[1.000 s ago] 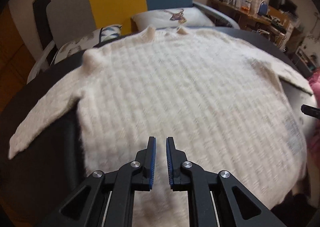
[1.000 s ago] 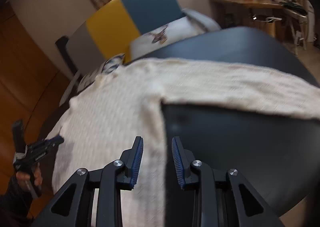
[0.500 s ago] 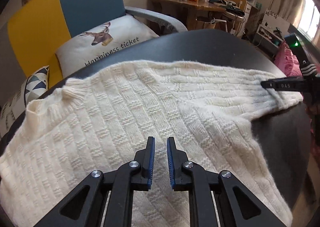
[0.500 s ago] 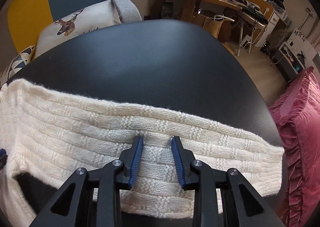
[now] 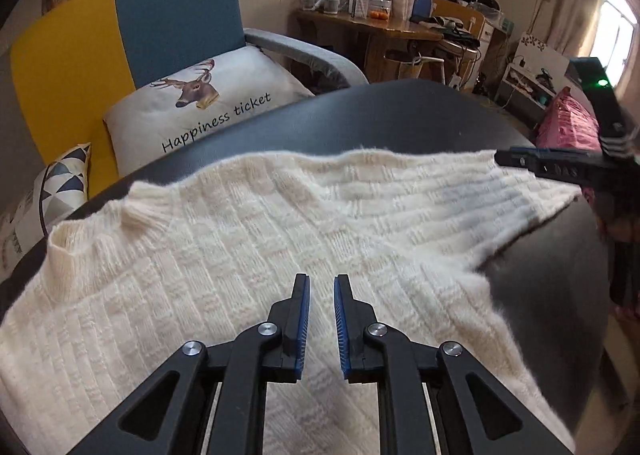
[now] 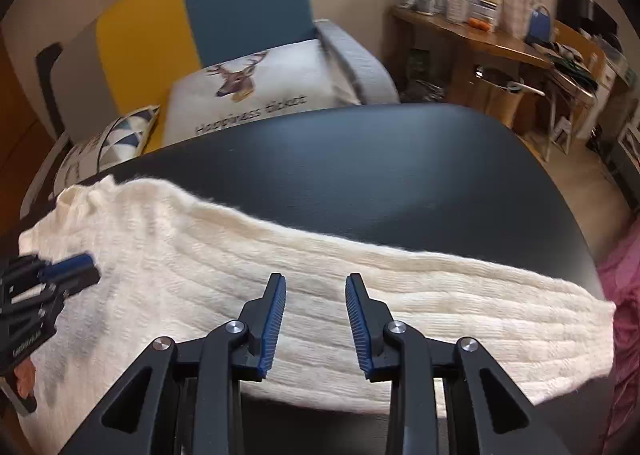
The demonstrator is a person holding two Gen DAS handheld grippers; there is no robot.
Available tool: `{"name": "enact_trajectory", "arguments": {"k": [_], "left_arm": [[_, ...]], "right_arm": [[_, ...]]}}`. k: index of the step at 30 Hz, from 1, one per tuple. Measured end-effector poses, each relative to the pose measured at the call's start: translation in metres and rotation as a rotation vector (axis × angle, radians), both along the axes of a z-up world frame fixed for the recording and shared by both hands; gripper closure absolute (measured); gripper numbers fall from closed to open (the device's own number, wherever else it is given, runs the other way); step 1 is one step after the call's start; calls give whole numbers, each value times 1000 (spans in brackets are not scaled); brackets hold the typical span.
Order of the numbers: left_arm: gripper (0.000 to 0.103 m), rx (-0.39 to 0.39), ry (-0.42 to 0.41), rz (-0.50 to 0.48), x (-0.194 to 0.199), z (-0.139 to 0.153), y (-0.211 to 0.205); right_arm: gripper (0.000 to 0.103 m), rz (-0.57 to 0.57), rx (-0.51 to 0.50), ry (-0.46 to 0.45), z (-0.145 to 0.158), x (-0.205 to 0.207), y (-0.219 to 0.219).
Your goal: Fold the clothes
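Observation:
A cream knitted sweater lies flat on the black table, collar to the left. My left gripper hovers over the sweater's body near the armpit, its jaws all but shut with only a slim gap and nothing in it. The right sleeve stretches across the table toward its right edge. Over the middle of this sleeve hangs my right gripper; its jaws are opening and grip nothing. The right gripper shows at the left wrist view's right edge, the left gripper at the right wrist view's left edge.
Behind the table stands an armchair with a yellow and blue back and a deer cushion. A cluttered wooden desk is at the back right. Pink fabric hangs past the table's right edge.
My left gripper swept right from the sweater's middle to the armpit area, then held. My right gripper moved from the hem onto the sleeve and shifted along it, jaws a little wider.

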State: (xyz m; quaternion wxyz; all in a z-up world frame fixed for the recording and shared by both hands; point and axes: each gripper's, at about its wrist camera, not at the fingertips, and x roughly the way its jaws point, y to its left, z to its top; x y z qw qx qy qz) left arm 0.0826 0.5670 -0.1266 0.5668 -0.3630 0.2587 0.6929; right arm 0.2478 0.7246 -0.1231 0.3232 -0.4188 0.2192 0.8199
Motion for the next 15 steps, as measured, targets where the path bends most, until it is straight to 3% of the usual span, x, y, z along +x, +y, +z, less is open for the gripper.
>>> {"name": "enact_trajectory", "arguments": {"k": [2,6,9,12,15], "left_arm": [[90,1,15,13,-8,5,18],[90,-37,6,56,-23,-4,59],[90,-98,-8,106,-36,-23,80],[90,-94,-51,147,-45,-38,78],[90,-84,-37,163,-41,-32,71]], "right_arm": [[73,25,-12,-28,-10,-23,-3],[73,-55,26,-135,-36,-37,8],[73,-86,23,-102,-38,-31,19],[73,-100,20,-78,-39,-27,25],[73,-89,-9,-31,-26,-13,22]]}}
